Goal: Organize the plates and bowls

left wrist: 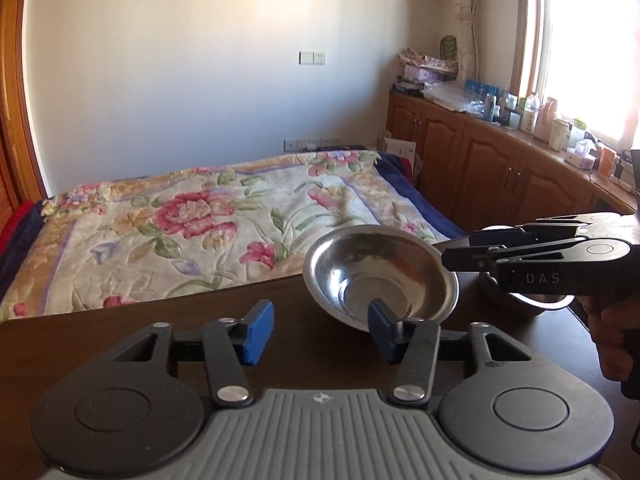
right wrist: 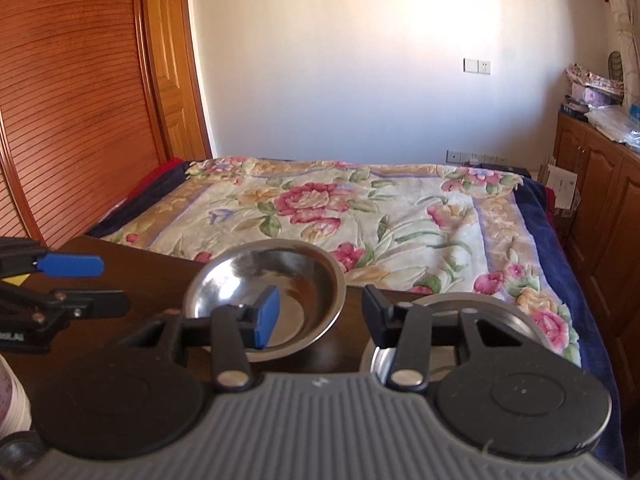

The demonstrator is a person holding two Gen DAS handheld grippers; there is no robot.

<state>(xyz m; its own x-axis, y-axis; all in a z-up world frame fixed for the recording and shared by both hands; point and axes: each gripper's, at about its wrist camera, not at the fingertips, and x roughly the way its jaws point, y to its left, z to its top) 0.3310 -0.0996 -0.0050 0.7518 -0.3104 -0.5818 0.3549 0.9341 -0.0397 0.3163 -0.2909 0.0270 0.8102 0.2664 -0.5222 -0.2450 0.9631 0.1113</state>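
A dark wooden desk (left wrist: 120,344) ended at a far edge close behind the steel bowl (left wrist: 380,276), with a bed under a floral blanket (left wrist: 208,220) just beyond it, so little desk room lay past the bowl, while the desk to its left was bare. The left tool (left wrist: 318,330) stood partly open, gripping nothing; its right blue pad (left wrist: 380,330) sat at the bowl's near rim, its left pad well clear over bare wood. The right tool (right wrist: 318,314) was likewise partly open and held nothing, its blue pad (right wrist: 268,316) in front of the same bowl (right wrist: 264,300) and its other finger over a second steel dish (right wrist: 492,312) lying just right of the bowl at the desk's right edge. That dish showed in the left view only as a sliver beneath the right tool (left wrist: 516,264), which crossed in from the right with a hand (left wrist: 612,340) behind it. Only the right view showed the slatted wooden wardrobe door (right wrist: 68,120) on the left. The left view alone showed the window (left wrist: 592,40) and the cluttered cabinet top (left wrist: 520,116) along the right wall.
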